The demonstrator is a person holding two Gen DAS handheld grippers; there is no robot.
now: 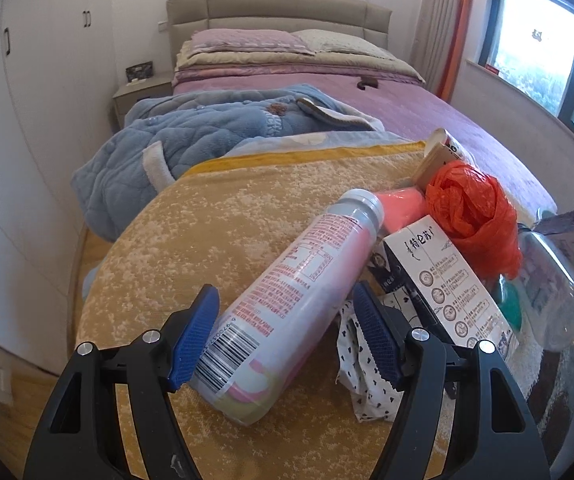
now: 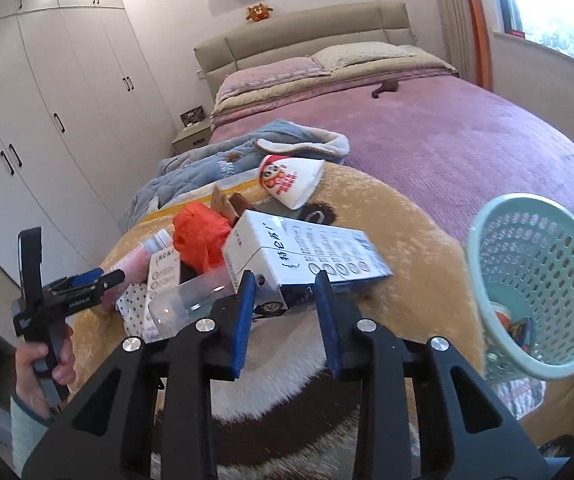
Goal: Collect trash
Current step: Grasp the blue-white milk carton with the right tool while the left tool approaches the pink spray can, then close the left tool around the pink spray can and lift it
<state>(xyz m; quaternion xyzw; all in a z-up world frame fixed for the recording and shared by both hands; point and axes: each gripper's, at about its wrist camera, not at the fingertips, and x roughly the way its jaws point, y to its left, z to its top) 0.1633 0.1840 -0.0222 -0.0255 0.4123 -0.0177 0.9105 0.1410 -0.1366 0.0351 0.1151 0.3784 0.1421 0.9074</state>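
The left gripper (image 1: pixel 287 336) stands released around a pink-labelled plastic bottle (image 1: pixel 287 280). The right gripper (image 2: pixel 287 312) is clenched on a white printed carton (image 2: pixel 307 252), whose near end the jaws hide. The pale green mesh basket's (image 2: pixel 535 280) contents are hard to make out.

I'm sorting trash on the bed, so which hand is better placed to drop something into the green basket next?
Right. The right gripper has its fingers on the white carton, beside the basket. The left gripper only straddles the pink bottle, farther away.

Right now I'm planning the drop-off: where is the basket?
Right wrist view, far right: the green basket lies tipped on the bed edge, right of the white carton.
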